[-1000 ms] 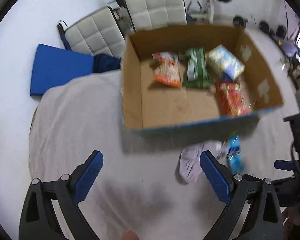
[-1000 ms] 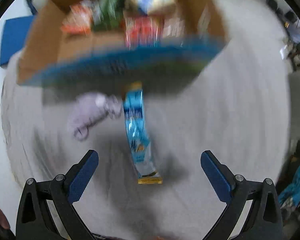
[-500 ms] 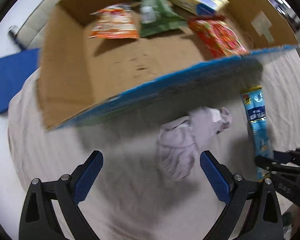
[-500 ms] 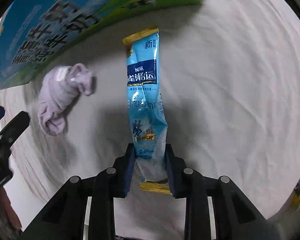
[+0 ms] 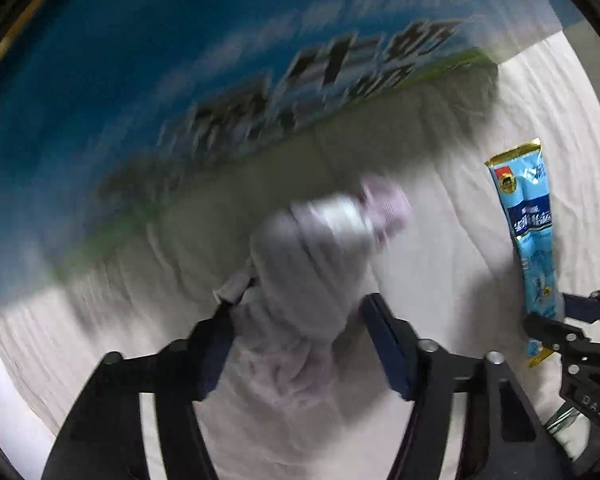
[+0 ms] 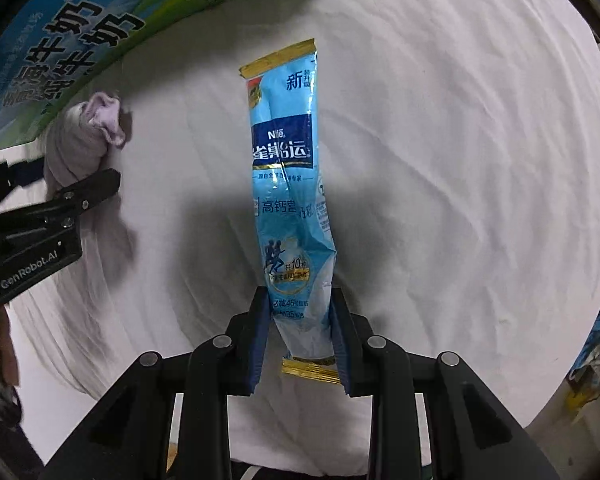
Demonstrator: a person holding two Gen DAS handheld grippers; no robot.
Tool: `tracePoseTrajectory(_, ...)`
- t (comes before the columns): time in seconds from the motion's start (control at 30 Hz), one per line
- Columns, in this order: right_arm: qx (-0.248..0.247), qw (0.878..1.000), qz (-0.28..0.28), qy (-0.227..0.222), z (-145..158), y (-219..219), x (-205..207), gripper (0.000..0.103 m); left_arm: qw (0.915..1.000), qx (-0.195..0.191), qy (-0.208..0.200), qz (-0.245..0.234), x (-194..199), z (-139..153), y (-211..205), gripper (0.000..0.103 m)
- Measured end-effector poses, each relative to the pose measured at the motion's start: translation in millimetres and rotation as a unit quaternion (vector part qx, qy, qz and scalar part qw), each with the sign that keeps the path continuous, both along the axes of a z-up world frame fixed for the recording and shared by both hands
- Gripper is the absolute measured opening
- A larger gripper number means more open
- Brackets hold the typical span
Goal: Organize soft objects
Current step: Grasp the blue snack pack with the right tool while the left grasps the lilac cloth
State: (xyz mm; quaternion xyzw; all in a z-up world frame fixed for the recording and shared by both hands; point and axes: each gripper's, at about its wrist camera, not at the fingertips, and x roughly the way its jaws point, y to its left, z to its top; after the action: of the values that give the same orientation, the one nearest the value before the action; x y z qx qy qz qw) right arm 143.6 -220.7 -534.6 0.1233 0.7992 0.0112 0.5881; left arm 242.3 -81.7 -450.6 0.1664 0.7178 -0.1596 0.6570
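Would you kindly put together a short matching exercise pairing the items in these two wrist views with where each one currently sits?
Things:
1. blue sachet
2. lilac cloth bundle
3. printed box
4. white sheet

Places or states:
A. spread beneath everything
B. pinched at its near end by the right gripper
C. standing at the far edge, side panel showing
D. between the fingers of the left gripper

Pairs: 1-B, 2-D, 3-C, 4-A

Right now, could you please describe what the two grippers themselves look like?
Both match: the left gripper and right gripper have black angular frames with silver rivets and dark blue fingers. The left one's side carries white "GenRobot.AI" lettering. No cables or sleeves show.
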Motion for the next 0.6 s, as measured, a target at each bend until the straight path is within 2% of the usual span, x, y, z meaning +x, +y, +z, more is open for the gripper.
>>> tracePoseTrajectory(0.03,0.003,1.0,-0.003,0.0,1.2,-5.2,-1.1,0.031,0.9998,-0.006,0.009,0.018,-3.8,0.4,5.4,0.047)
tracePoseTrajectory(0.17,0.015,1.0,-0.011,0.006,2.6,-4.9,-3.9,0.031,0.9924,-0.047,0.048,0.103,-23.1,1.5,30.4,0.042)
tracePoseTrajectory(0.27,0.019,1.0,-0.003,0.011,3.5,-3.2,-8.0,0.031,0.9838,-0.068,0.066,0.152,-37.3,1.5,46.2,0.041)
tracePoseTrajectory(0.4,0.02,1.0,0.012,0.016,-1.6,7.3,-5.9,0.031,0.9733,-0.084,0.069,0.202,-43.6,13.9,58.4,0.042)
tracePoseTrajectory(0.5,0.015,1.0,0.019,0.019,-3.6,13.2,6.1,0.039,0.9681,-0.099,0.068,0.22,-51.4,30.2,71.1,0.043)
tracePoseTrajectory(0.53,0.019,1.0,0.018,0.014,-1.6,14.1,9.1,0.048,0.9689,-0.096,0.061,0.22,-52.5,39.4,75.4,0.045)
tracePoseTrajectory(0.57,0.02,1.0,0.014,0.005,2.2,12.8,12.5,0.058,0.9699,-0.096,0.053,0.217,-52.5,47.4,77.4,0.048)
tracePoseTrajectory(0.6,0.018,1.0,0.011,-0.003,5.6,11.4,14.5,0.062,0.971,-0.095,0.042,0.215,-49.3,55.5,79.3,0.058)
